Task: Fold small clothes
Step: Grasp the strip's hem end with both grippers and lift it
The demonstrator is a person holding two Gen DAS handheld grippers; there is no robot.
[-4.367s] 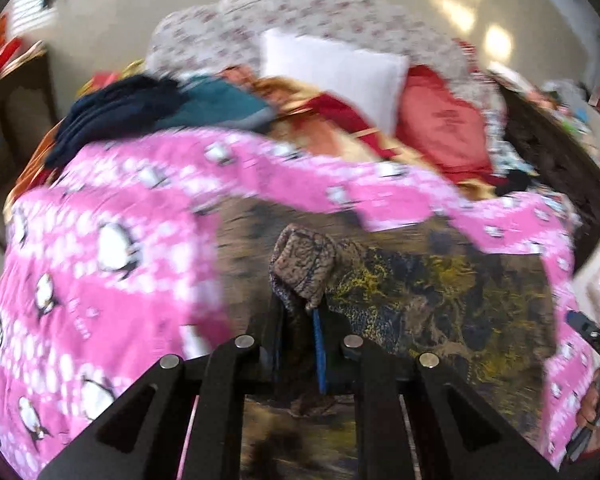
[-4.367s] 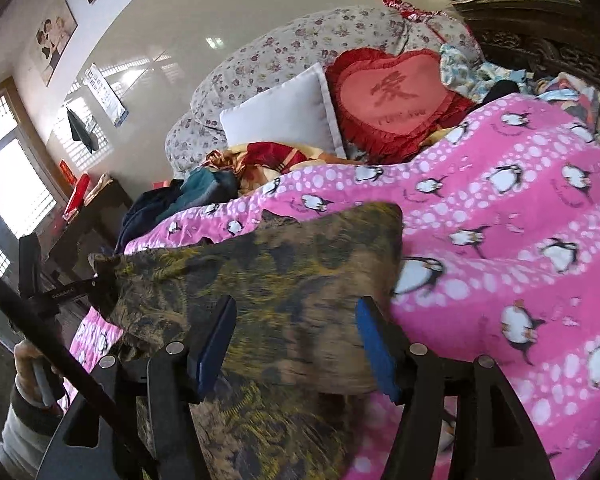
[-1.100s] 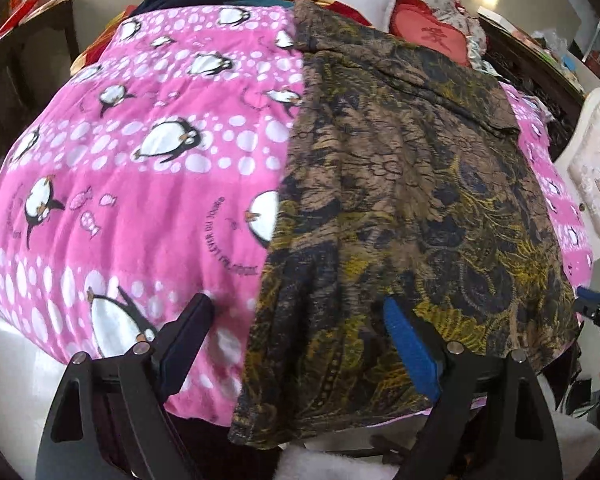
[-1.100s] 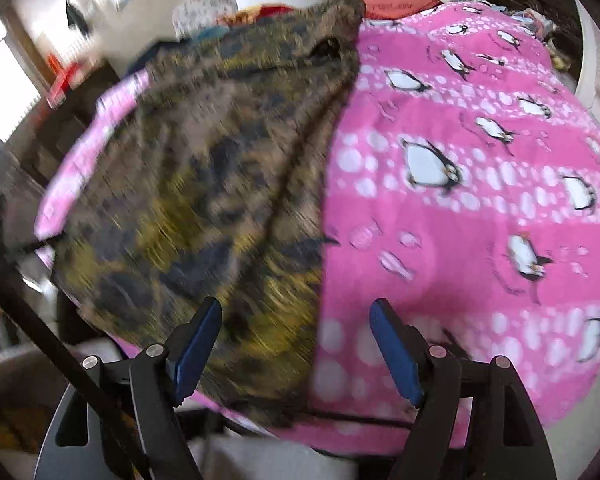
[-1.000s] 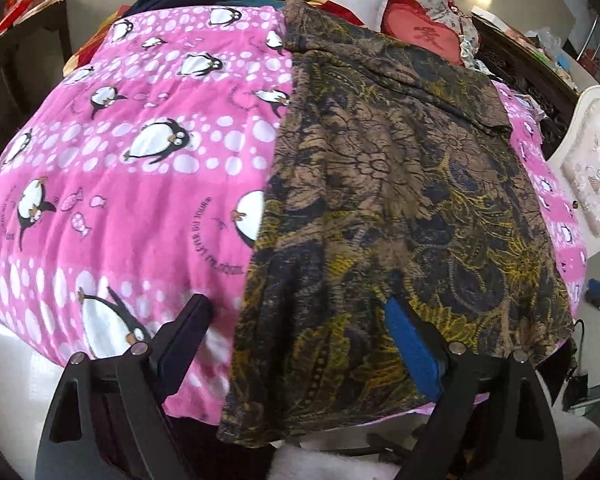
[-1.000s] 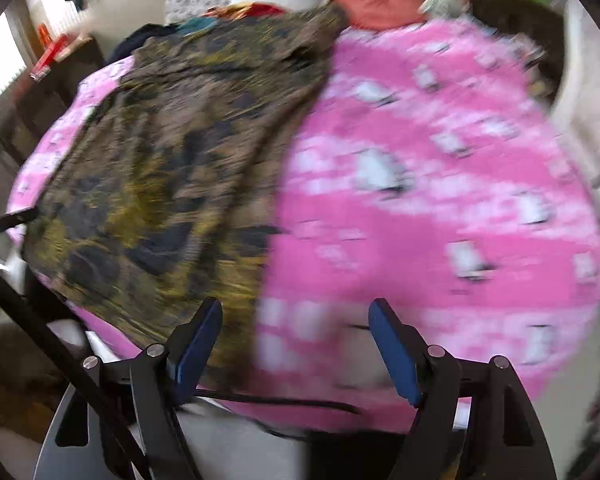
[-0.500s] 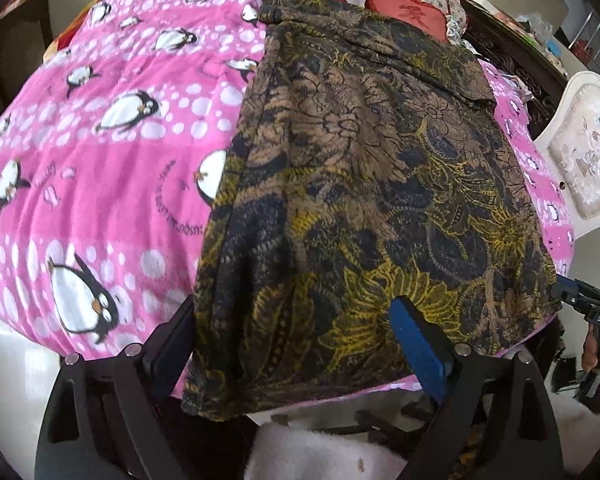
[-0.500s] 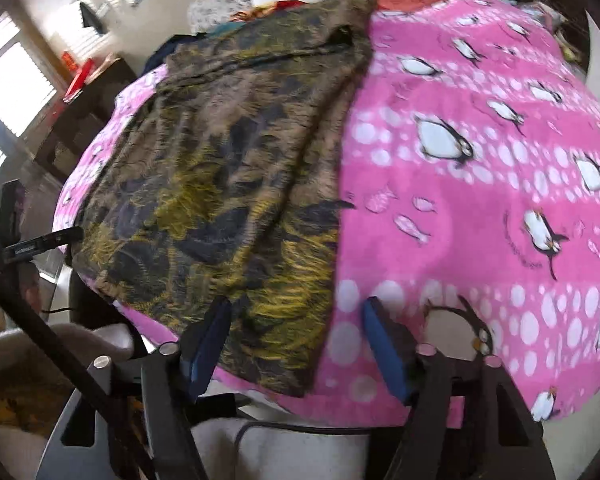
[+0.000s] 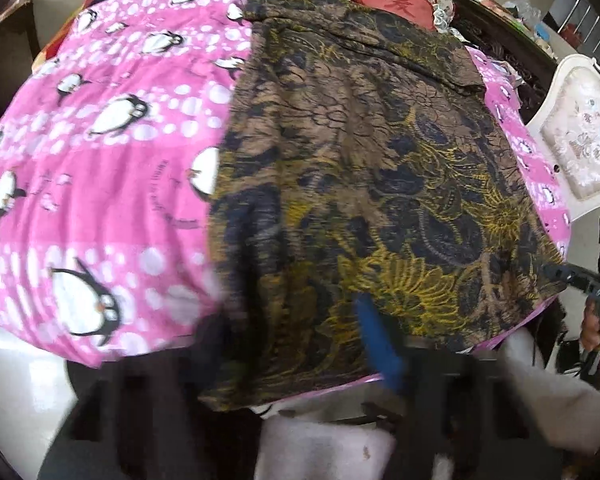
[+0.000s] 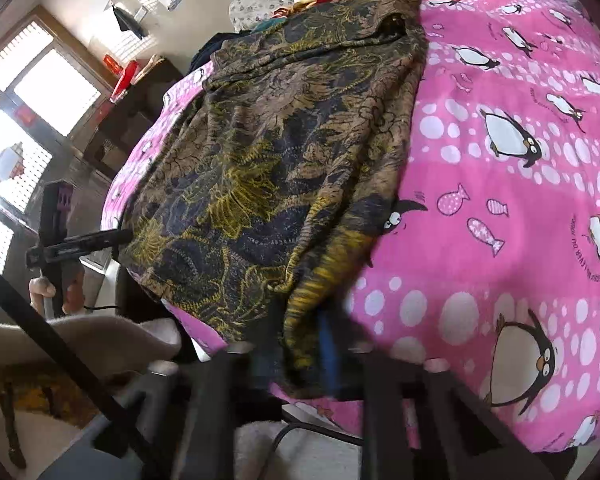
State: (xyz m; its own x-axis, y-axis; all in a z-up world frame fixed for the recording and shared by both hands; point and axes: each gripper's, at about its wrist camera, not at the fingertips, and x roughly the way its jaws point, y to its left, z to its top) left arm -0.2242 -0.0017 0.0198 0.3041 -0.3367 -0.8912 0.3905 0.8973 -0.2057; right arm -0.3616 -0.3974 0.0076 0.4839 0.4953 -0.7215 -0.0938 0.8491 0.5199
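A brown, black and yellow patterned garment (image 9: pixel 360 168) lies spread flat on a pink penguin blanket (image 9: pixel 100 152), its hem hanging over the near edge. My left gripper (image 9: pixel 296 344) is blurred, its jaws still apart around the hem's left part. In the right wrist view the same garment (image 10: pixel 284 152) lies left of centre on the blanket (image 10: pixel 520 128). My right gripper (image 10: pixel 300 356) has its jaws close together on the hem's near right corner. The right gripper also shows in the left wrist view (image 9: pixel 580 280) at the right edge.
Pillows, a red heart cushion (image 9: pixel 396 0) and piled clothes sit at the far end. A white upholstered chair (image 9: pixel 580 152) stands to the right. A dark cabinet and windows (image 10: pixel 40 92) are on the left. White floor lies below the blanket's edge.
Both grippers have moved in to the garment's near hem. The right jaws have closed from wide open onto the hem corner; the left jaws have narrowed and are blurred by motion.
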